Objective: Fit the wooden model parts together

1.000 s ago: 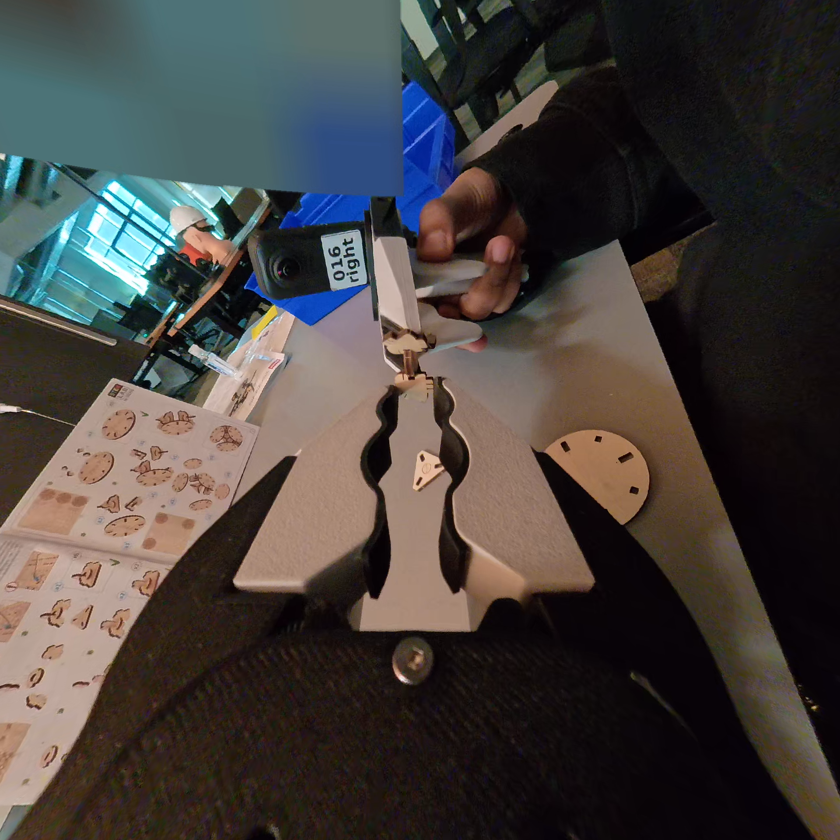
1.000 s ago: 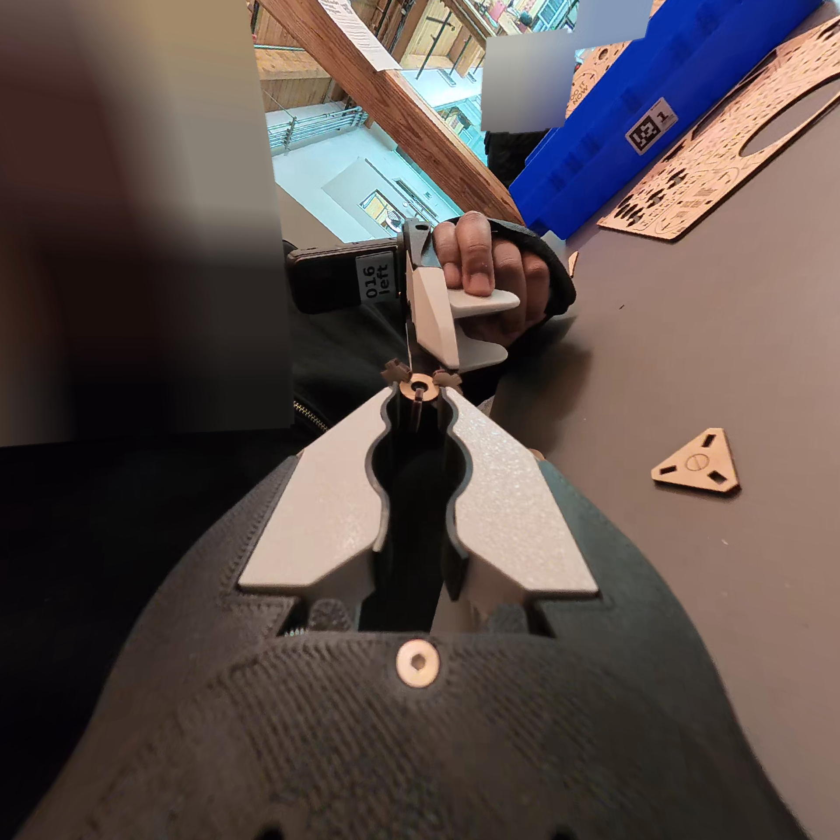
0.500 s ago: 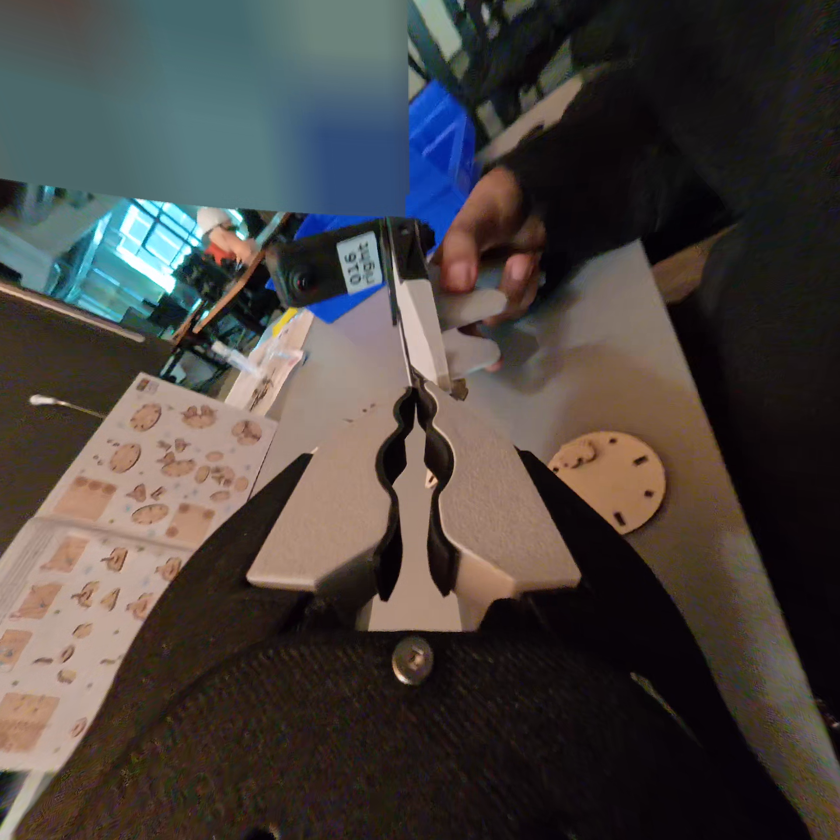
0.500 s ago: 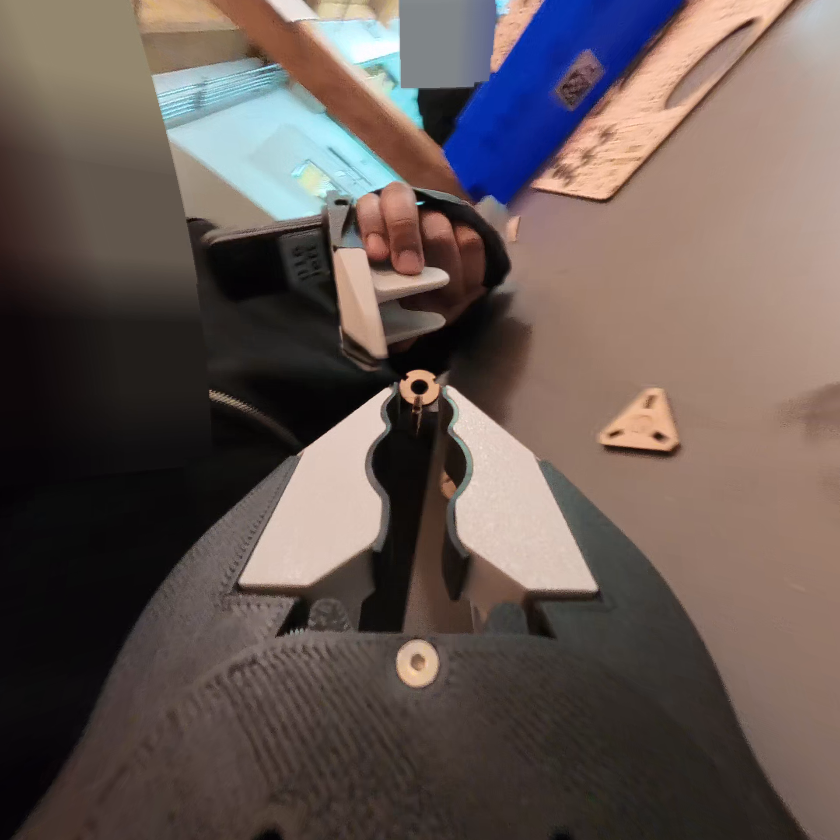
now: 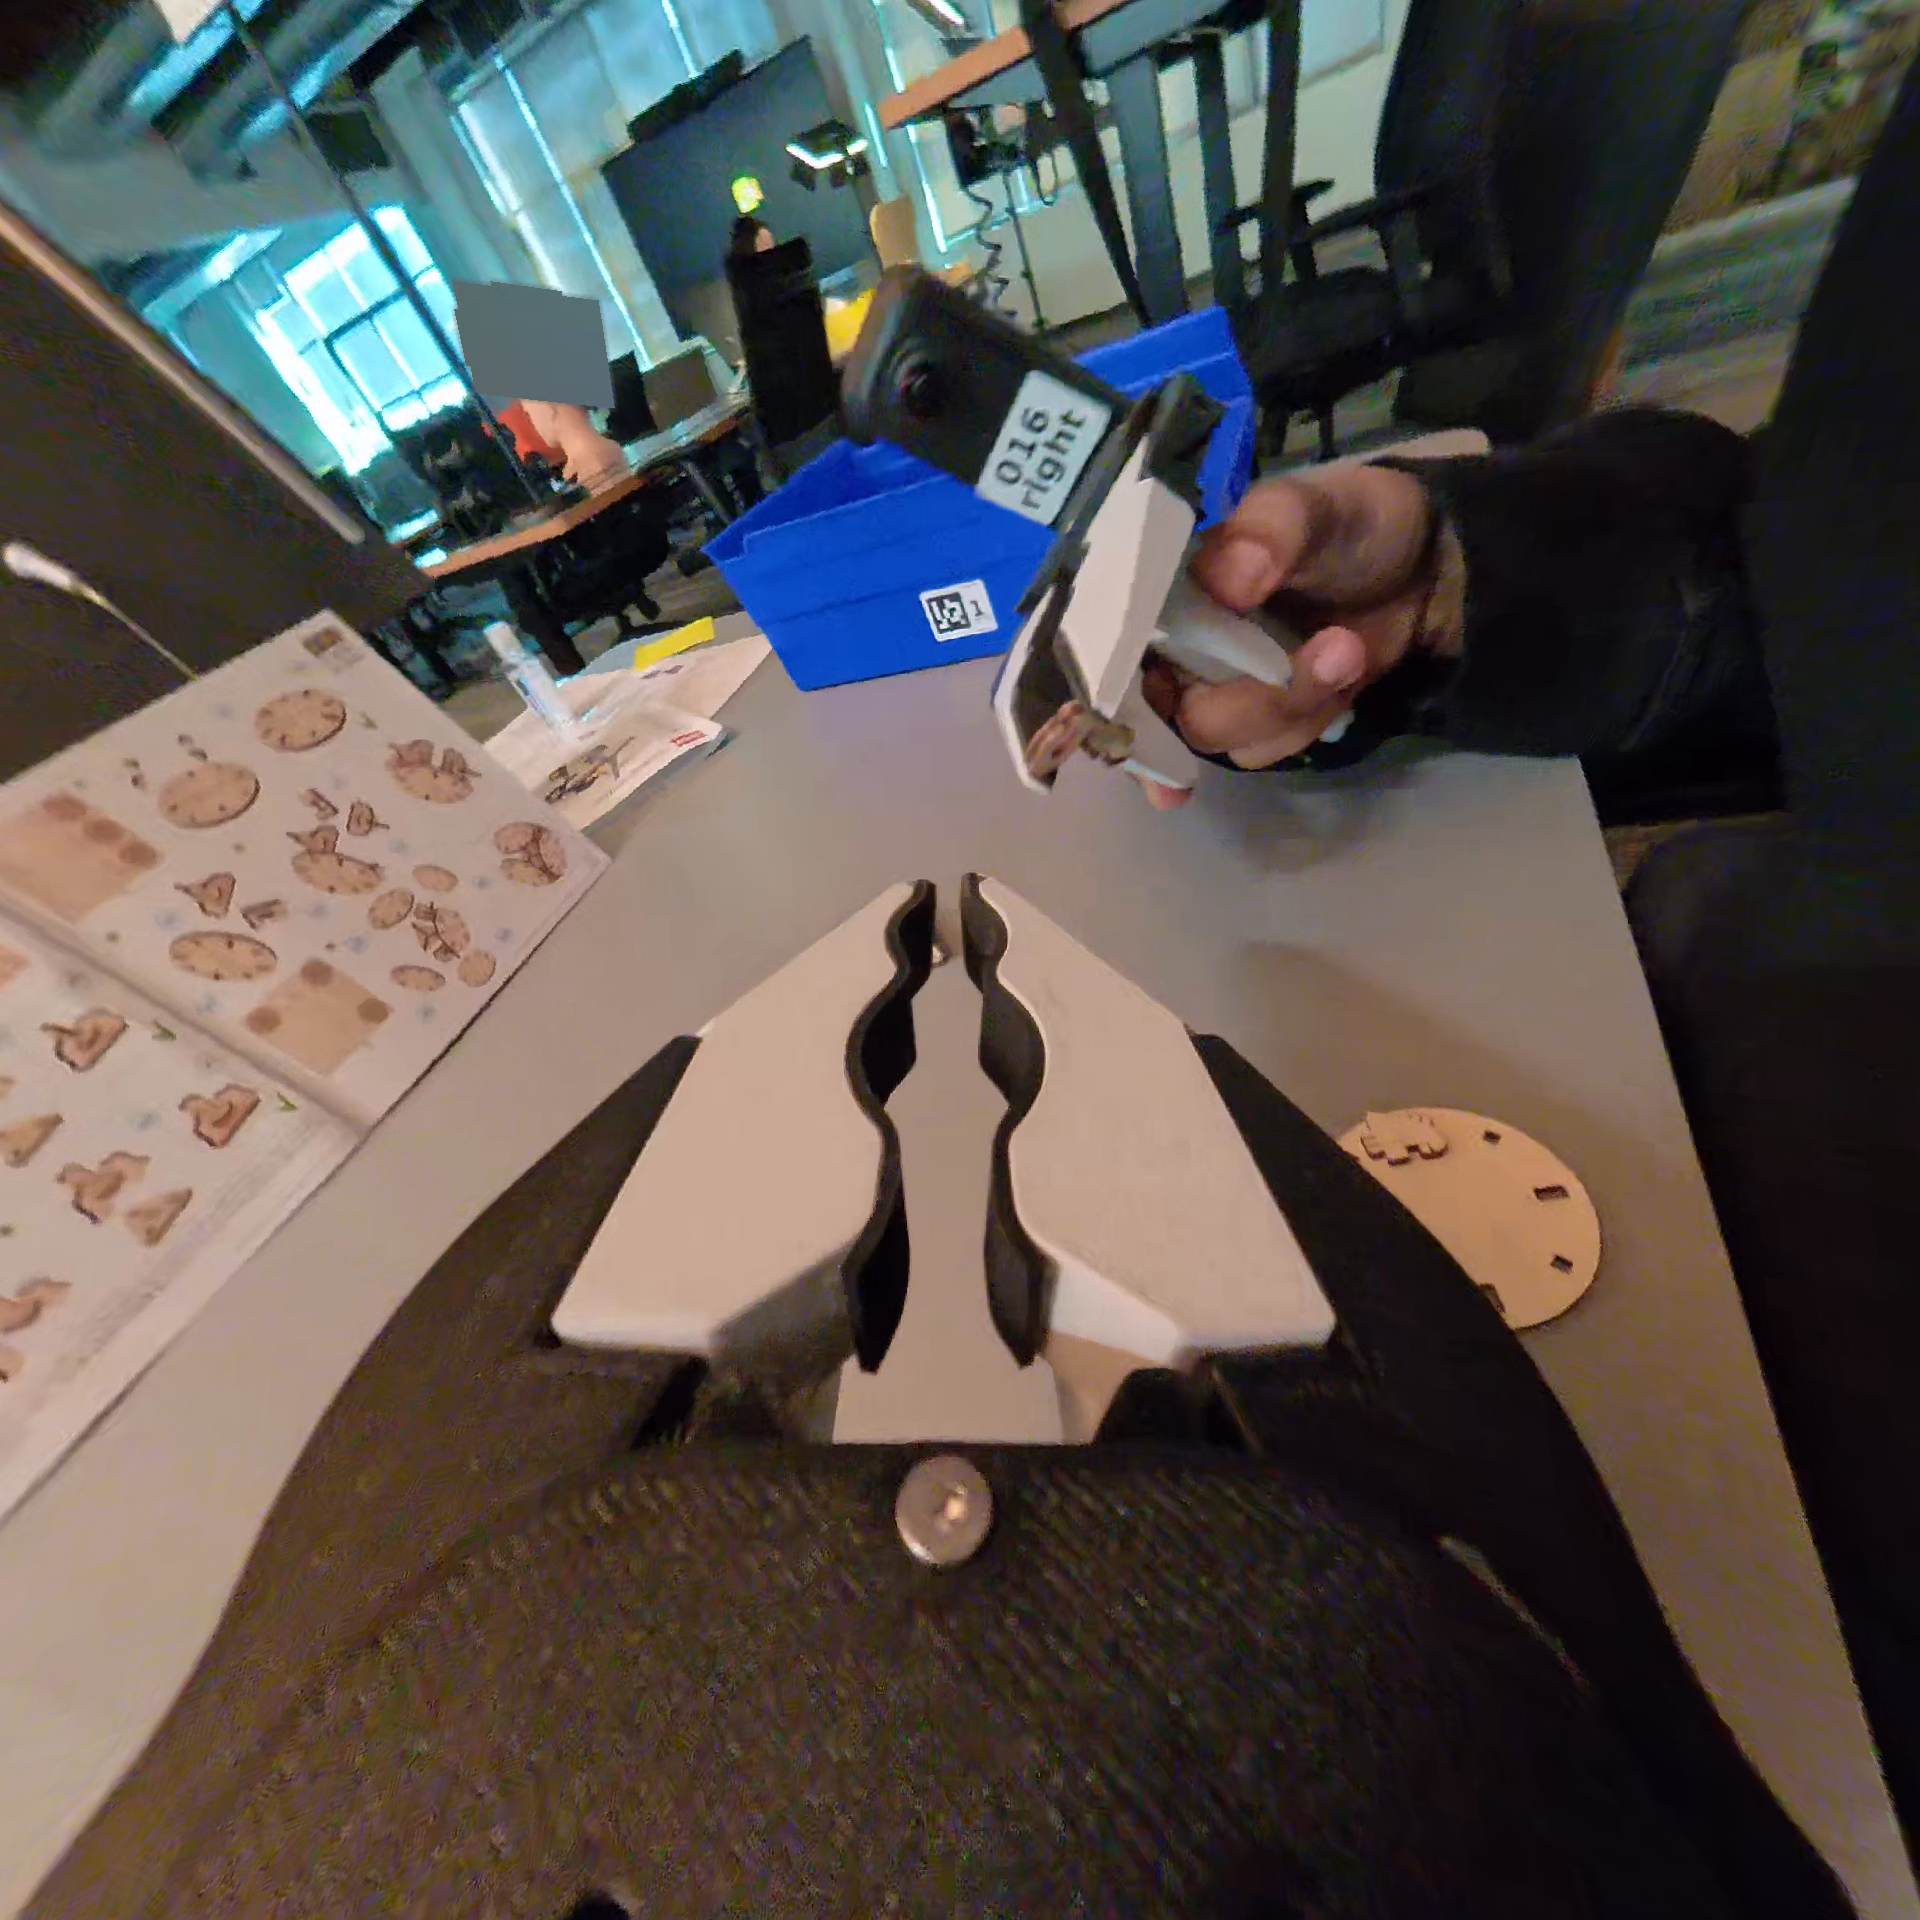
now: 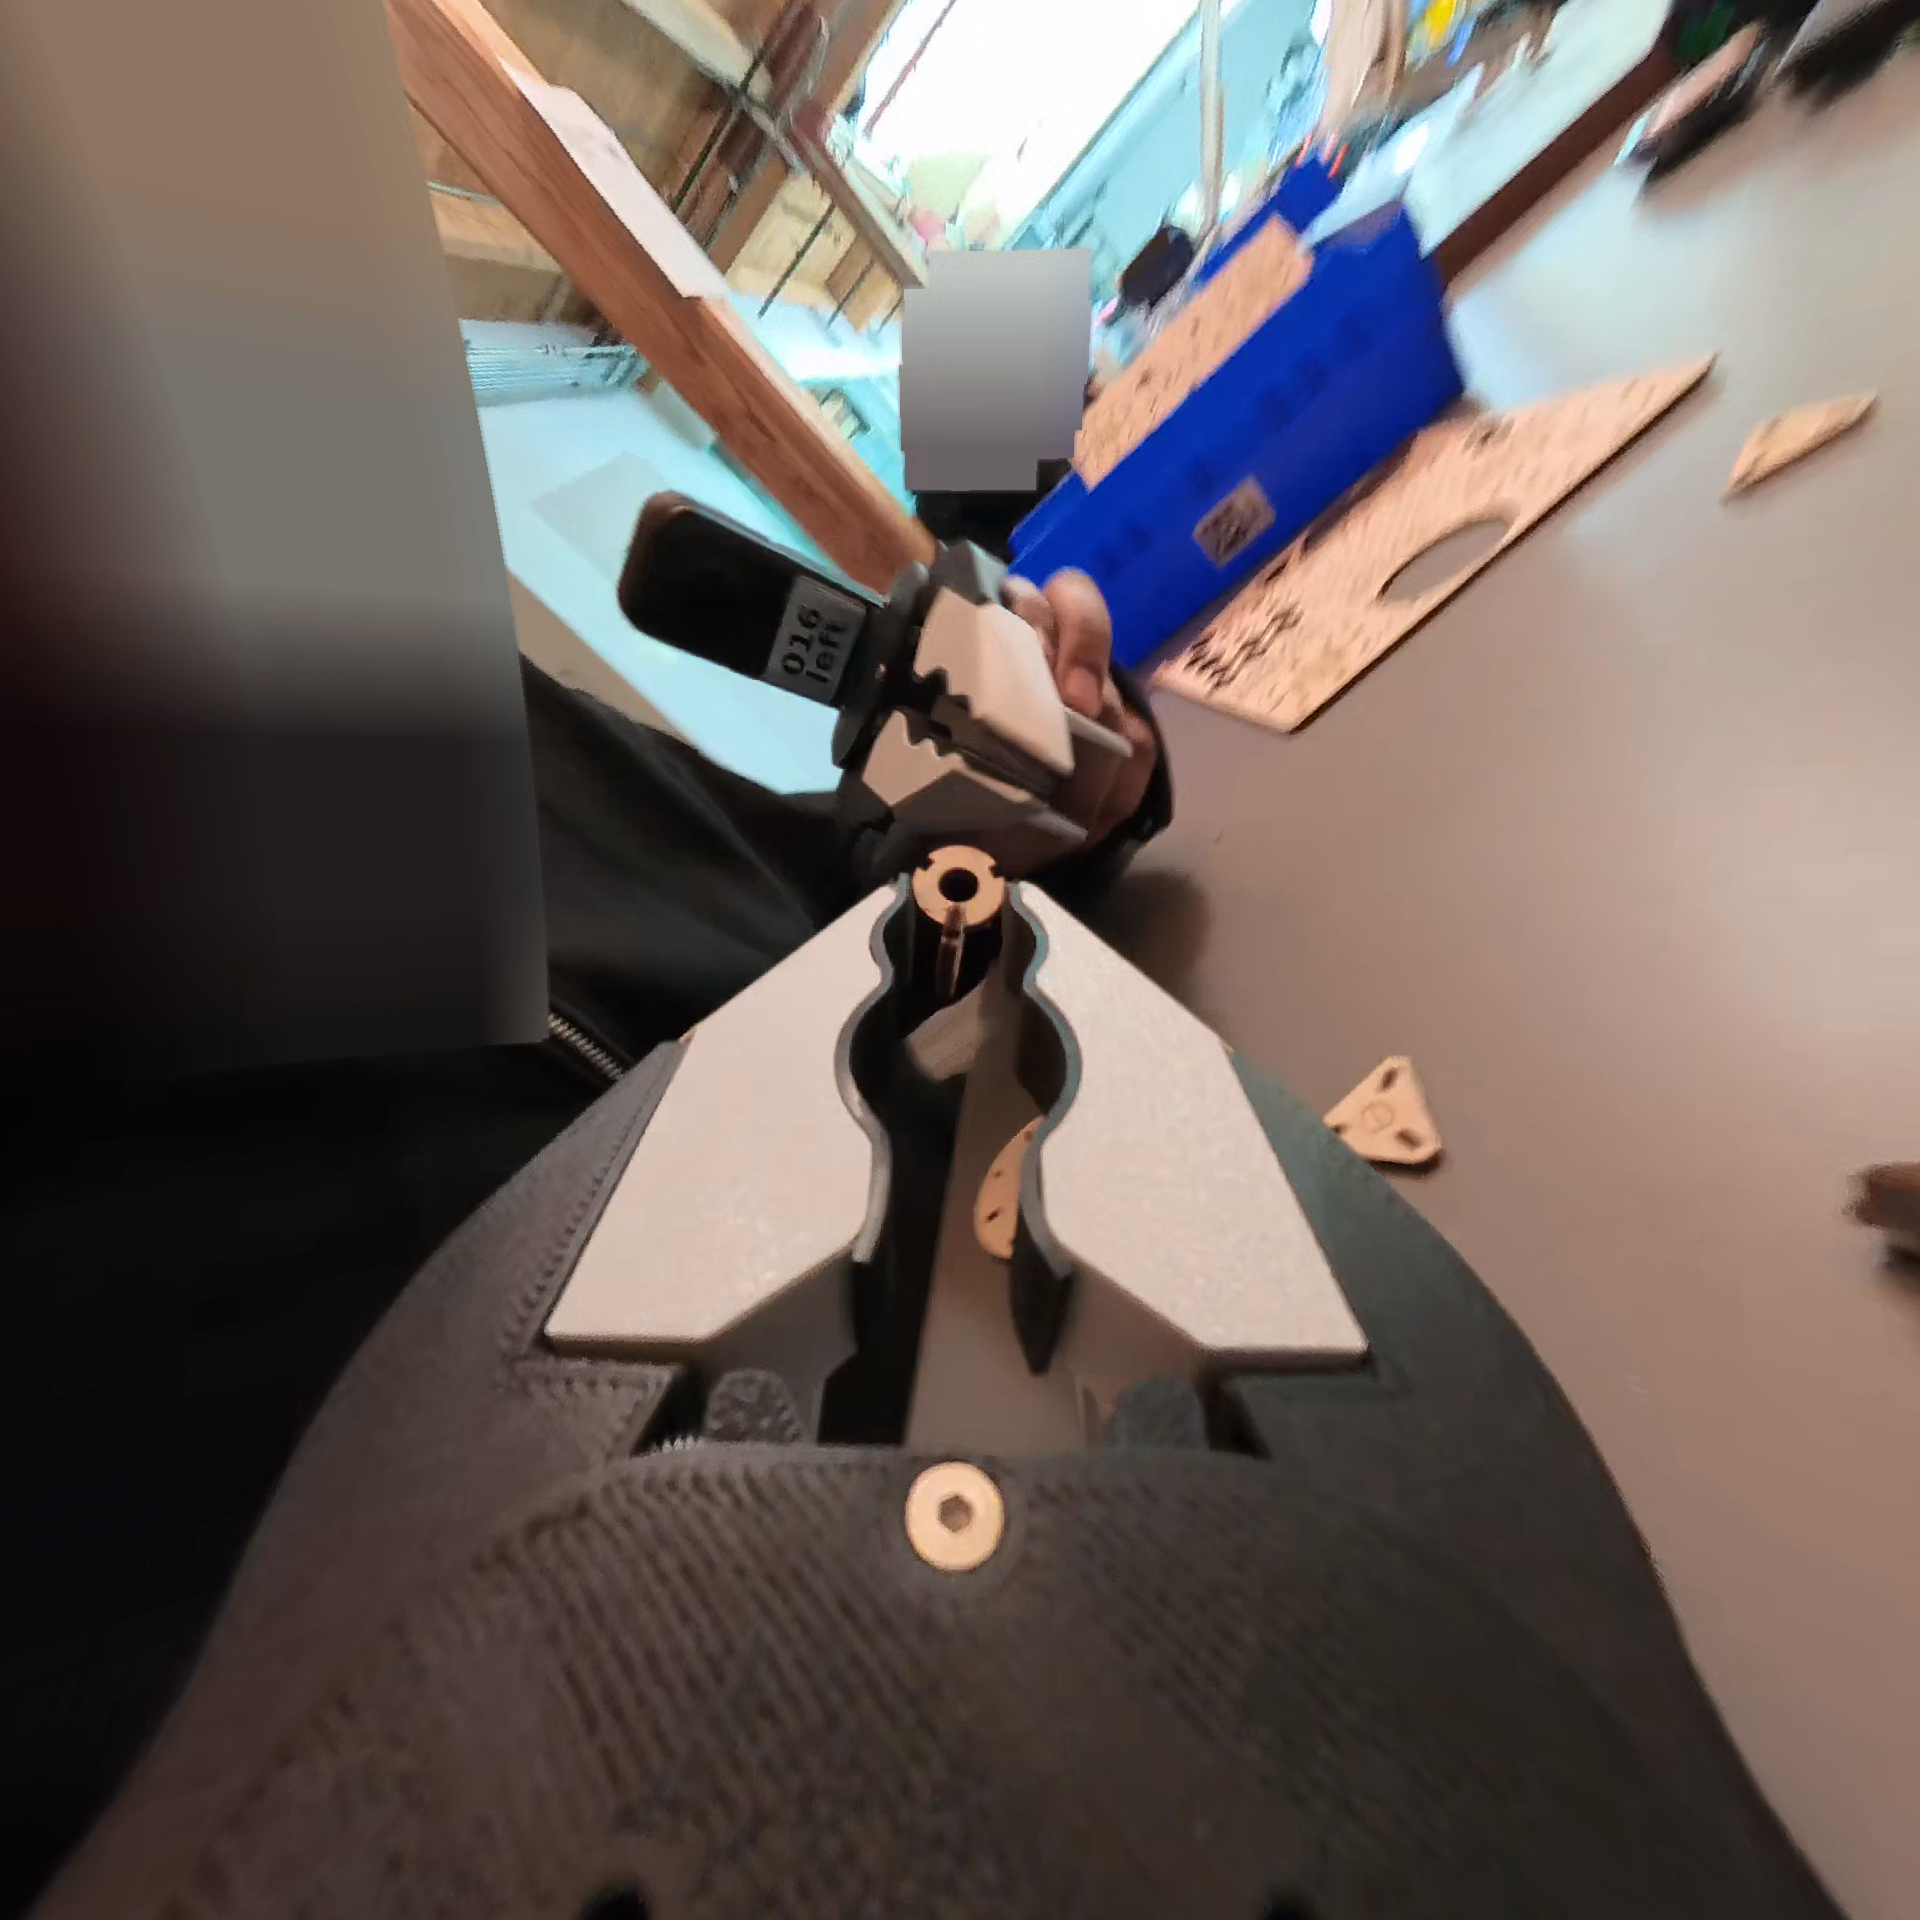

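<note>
My left gripper (image 5: 945, 894) hovers low over the grey table (image 5: 1195, 914) with its pads together and nothing between them. My right gripper (image 6: 956, 906) is shut on a small wooden hub piece (image 6: 956, 886) with a round holed end. The left wrist view shows it lifted above the table, up and to the right of the left gripper (image 5: 1070, 743), with the wooden piece (image 5: 1086, 736) at its tips. A round wooden disc (image 5: 1496, 1226) lies on the table right of my left gripper, and a small wooden piece (image 5: 1403, 1136) rests on it.
An open instruction sheet (image 5: 208, 935) lies at the left. A blue bin (image 5: 904, 561) stands at the back beside a cut-out wooden sheet (image 6: 1403, 540). A triangular wooden piece (image 6: 1382, 1117) lies near my right gripper. A person's dark sleeve and body border the table's right edge.
A second ago my left gripper held a small wooden piece against the right's piece. That piece left its grasp, the pads closed on air, and a small piece now lies on the disc. The grippers moved apart.
</note>
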Tool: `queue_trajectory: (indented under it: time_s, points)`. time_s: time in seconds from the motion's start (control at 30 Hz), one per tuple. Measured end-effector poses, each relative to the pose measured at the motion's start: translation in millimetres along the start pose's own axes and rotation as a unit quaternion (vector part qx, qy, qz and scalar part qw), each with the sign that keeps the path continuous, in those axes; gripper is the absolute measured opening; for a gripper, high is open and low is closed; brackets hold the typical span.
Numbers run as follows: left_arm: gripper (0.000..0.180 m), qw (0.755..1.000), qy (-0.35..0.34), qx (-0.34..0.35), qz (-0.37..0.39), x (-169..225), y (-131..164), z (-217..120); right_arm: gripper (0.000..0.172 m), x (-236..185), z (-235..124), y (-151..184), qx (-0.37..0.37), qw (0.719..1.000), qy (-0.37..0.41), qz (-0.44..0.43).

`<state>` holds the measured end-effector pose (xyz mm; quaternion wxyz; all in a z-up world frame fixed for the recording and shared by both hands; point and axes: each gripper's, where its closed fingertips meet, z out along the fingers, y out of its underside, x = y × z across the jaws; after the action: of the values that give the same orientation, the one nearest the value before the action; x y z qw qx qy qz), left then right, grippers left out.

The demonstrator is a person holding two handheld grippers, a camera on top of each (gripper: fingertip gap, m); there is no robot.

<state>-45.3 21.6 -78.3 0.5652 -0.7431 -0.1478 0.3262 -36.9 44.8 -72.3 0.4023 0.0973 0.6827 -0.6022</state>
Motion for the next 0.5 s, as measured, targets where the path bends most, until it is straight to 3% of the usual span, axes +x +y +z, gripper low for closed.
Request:
queue_trajectory:
  time_s: [0.2, 0.5]
  points:
    - [0.014, 0.992, 0.034, 0.016, -0.117, -8.9, 2.7, 1.4, 0.014, 6.4, -11.9, -17.1, 0.031, 0.985, 0.083, -0.146]
    - [0.020, 0.990, 0.043, 0.006, -0.133, -8.6, 8.9, 4.9, 0.015, 14.1, -14.3, -20.6, 0.049, 0.974, 0.107, -0.192]
